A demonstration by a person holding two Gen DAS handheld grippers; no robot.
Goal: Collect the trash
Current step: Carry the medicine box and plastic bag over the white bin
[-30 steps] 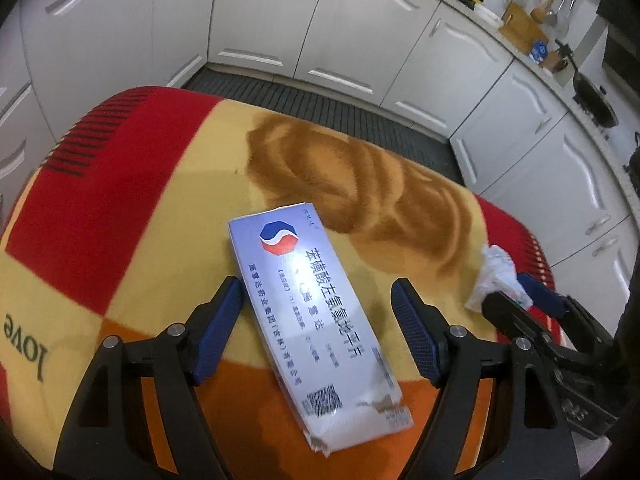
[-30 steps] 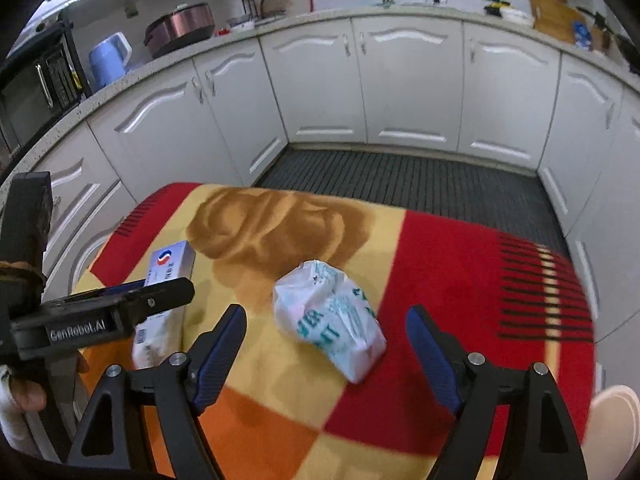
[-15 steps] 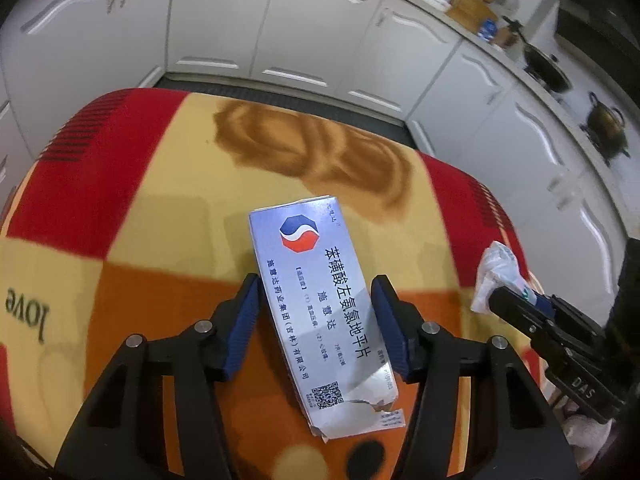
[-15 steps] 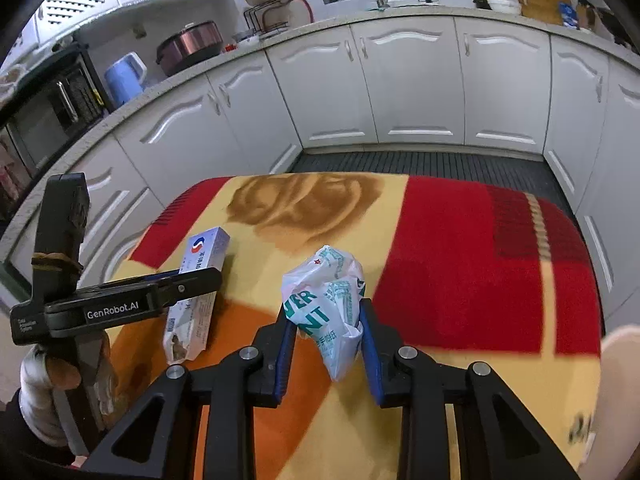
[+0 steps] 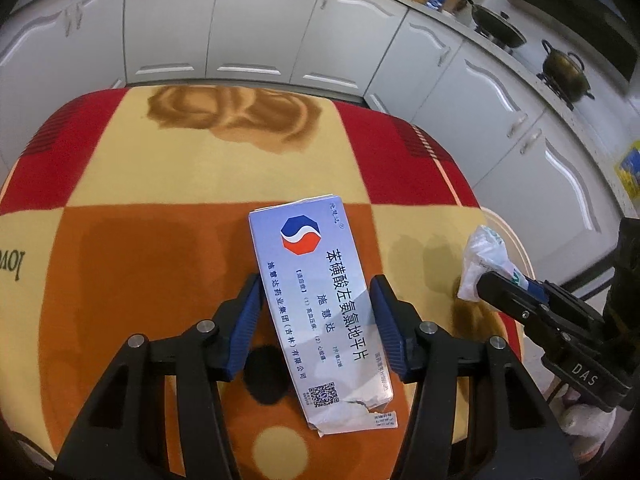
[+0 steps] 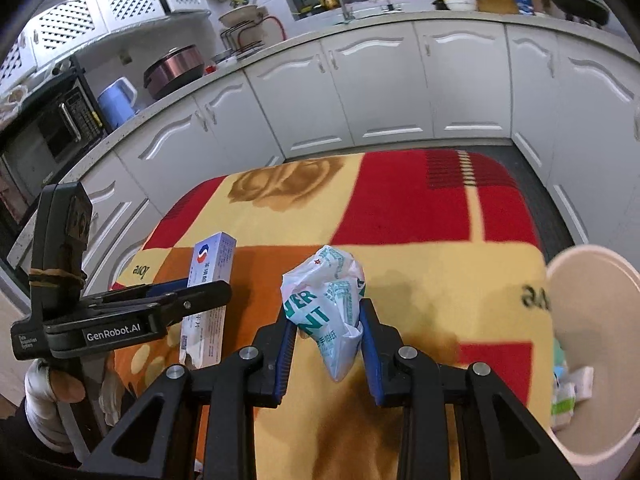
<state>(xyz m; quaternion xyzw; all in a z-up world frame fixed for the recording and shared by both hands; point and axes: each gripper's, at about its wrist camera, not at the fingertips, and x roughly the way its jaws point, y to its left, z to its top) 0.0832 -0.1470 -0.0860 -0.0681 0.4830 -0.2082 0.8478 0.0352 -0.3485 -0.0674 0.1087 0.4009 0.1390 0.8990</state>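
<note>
Pale-blue medicine box (image 5: 320,312), end torn

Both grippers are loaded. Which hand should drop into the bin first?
Right. The right gripper is clamped on the crumpled wrapper, and the white bin sits just to its right. The left gripper, holding the medicine box, is farther from it.

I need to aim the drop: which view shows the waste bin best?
The right wrist view: the waste bin shows its open mouth and some trash inside, beside the blanket. The left wrist view catches only a sliver of its rim.
</note>
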